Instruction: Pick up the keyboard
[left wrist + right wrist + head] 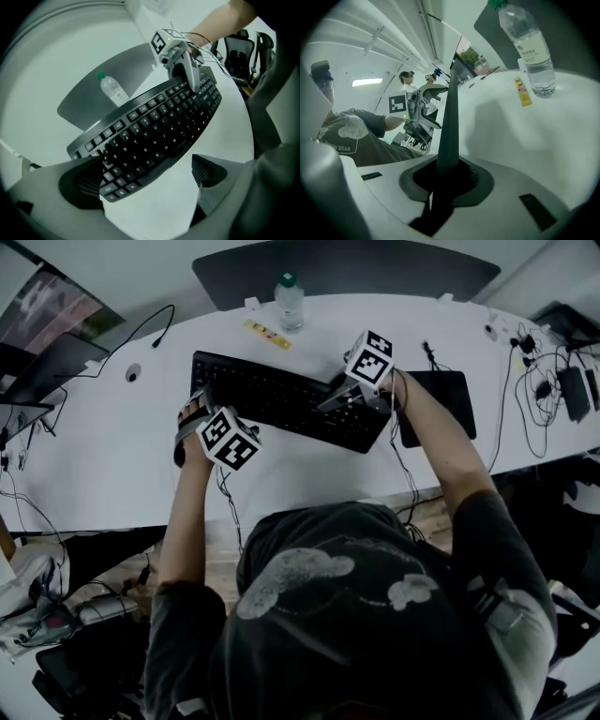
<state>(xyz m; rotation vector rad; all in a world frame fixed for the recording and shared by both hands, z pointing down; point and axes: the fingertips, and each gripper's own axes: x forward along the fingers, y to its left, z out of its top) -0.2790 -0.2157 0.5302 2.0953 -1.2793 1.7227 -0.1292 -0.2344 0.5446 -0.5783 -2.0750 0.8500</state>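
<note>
while a person is leaning over the white tabletop [112, 456], the black keyboard [281, 395] is lying across its middle, tilting as though its right end is coming up first. the right gripper [445, 178] is pinching that end, its jaws pressing on the thin edge. the left gripper [143, 176] is reaching round the other end with jaws standing spread: the keyboard's corner is sitting against one jaw while the other is standing clear of it. a clean lift is probably calling for the left jaws to be closing on that end before taking the weight, with both ends rising level so nothing is twisting or sliding out. a water bottle [289, 302] and a small yellow strip [267, 335] are sitting just behind, so straight up is looking safest.
</note>
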